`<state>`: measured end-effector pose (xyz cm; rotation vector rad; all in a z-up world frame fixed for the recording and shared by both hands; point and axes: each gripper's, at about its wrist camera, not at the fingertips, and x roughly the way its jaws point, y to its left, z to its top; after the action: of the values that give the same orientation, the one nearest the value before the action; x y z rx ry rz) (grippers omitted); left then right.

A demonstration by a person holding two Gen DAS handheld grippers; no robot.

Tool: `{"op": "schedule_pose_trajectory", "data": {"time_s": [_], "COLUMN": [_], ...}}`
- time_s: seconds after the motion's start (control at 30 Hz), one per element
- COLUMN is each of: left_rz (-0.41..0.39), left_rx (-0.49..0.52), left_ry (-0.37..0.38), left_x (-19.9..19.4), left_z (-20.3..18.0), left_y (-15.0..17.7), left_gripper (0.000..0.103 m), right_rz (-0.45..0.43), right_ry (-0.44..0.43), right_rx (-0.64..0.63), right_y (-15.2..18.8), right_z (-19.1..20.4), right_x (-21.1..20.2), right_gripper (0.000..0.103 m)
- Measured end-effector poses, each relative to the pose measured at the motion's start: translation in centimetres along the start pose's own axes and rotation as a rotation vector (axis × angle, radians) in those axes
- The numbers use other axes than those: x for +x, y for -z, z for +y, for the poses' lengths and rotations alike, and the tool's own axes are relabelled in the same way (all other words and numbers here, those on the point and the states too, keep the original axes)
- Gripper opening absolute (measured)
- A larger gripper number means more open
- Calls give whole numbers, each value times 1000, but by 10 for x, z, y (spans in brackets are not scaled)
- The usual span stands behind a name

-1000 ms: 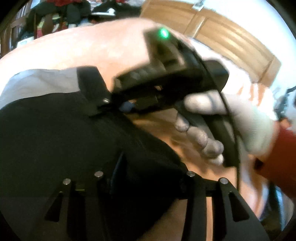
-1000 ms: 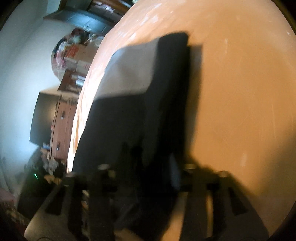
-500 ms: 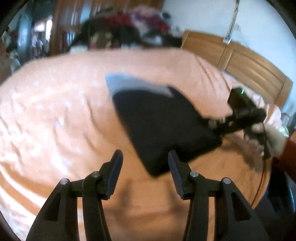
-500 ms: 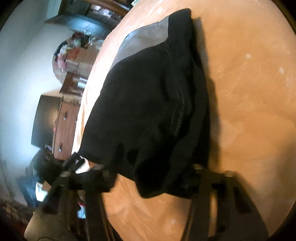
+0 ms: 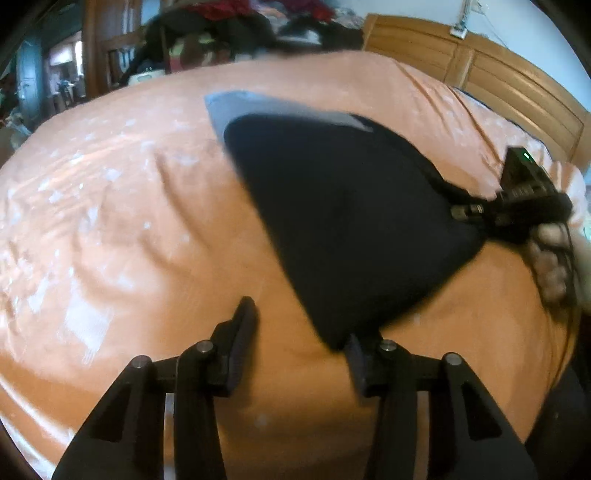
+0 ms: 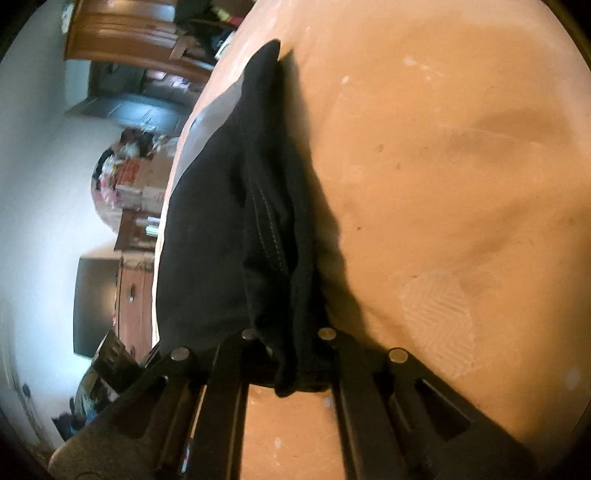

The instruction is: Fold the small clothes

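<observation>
A small black garment [image 5: 351, 221] with a grey waistband [image 5: 258, 105] lies spread on the orange bed sheet [image 5: 110, 221]. My left gripper [image 5: 299, 328] is open just in front of the garment's near tip, with nothing between its fingers. At the right of the left wrist view, my right gripper [image 5: 517, 206], held by a gloved hand [image 5: 554, 266], pinches the garment's right corner. In the right wrist view that gripper [image 6: 288, 354] is shut on a bunched black fold of the garment [image 6: 207, 240], whose stitched seam runs away from the jaws.
A wooden headboard [image 5: 498, 85] borders the bed at the back right. A pile of clothes [image 5: 240, 29] sits beyond the far edge. A wooden dresser [image 6: 136, 295] and boxes [image 6: 133, 177] stand beside the bed. Bare sheet [image 6: 461, 184] stretches right of the garment.
My left gripper let go of the black garment, opened and drew back. The garment now lies flatter on the sheet, while the right gripper keeps its hold on the corner.
</observation>
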<state>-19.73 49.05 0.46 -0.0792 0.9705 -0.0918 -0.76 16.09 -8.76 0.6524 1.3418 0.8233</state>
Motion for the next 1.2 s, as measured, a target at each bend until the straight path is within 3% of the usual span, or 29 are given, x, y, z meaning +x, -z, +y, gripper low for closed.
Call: {"op": "schedule_pose_trajectory", "data": {"time_s": [0.07,0.1,0.13,0.2,0.3,0.33,0.4,0.43,0.5,0.57,0.67,0.83,0.93,1.07,1.1,1.13,1.2], "left_rz": [5,-14,-61,-168,-276,-274,-191,-97,-60,-50,-64,-181,-42,-9,-14,-26,-92], "left_rx": [17,20,17,26,48,60,125,201,273,279,218,160,186,190,178,168,150], "left_ry": [26,53,105,162,138,112,21,-33,-64,-75,-17,-17,-65,-58,-38,-28,-48], "left_x": [-15,-29,-47,-80,-92,-82,-38,-2,33,28,15,-4,53,58,55,52,43], "left_z": [-4,-6,-9,-12,-17,-16,-18,-22,-27,-31,-20,-5,4,2,6,12,22], "left_y": [0,-1,-4,-12,-40,-48,-53,-43,-26,-31,-36,-75,-72,-79,-87,-97,-119], "left_gripper": [44,35,33,33,38,40,40,44,47,47,45,35,37,36,29,16,10], "right_rz": [7,12,15,16,1,-2,-1,1,-15,-36,-56,-60,-61,-65,-66,-66,-67], "right_ry": [1,11,21,60,56,51,68,50,-42,-32,-50,-55,-55,-62,-71,-77,-86], "right_rx": [-31,-48,-58,-90,-108,-111,-72,-50,10,-27,-58,-80,-88,-99,-102,-103,-106], "right_y": [1,1,2,3,4,4,4,6,9,10,12,13,15,16,16,16,16], "right_z": [7,12,20,33,47,48,33,22,2,3,3,2,17,17,16,15,15], "right_x": [2,2,5,2,-1,-1,4,5,8,8,8,7,15,14,14,15,14], "right_gripper": [0,1,2,4,6,6,2,0,0,0,0,0,0,0,0,0,0]}}
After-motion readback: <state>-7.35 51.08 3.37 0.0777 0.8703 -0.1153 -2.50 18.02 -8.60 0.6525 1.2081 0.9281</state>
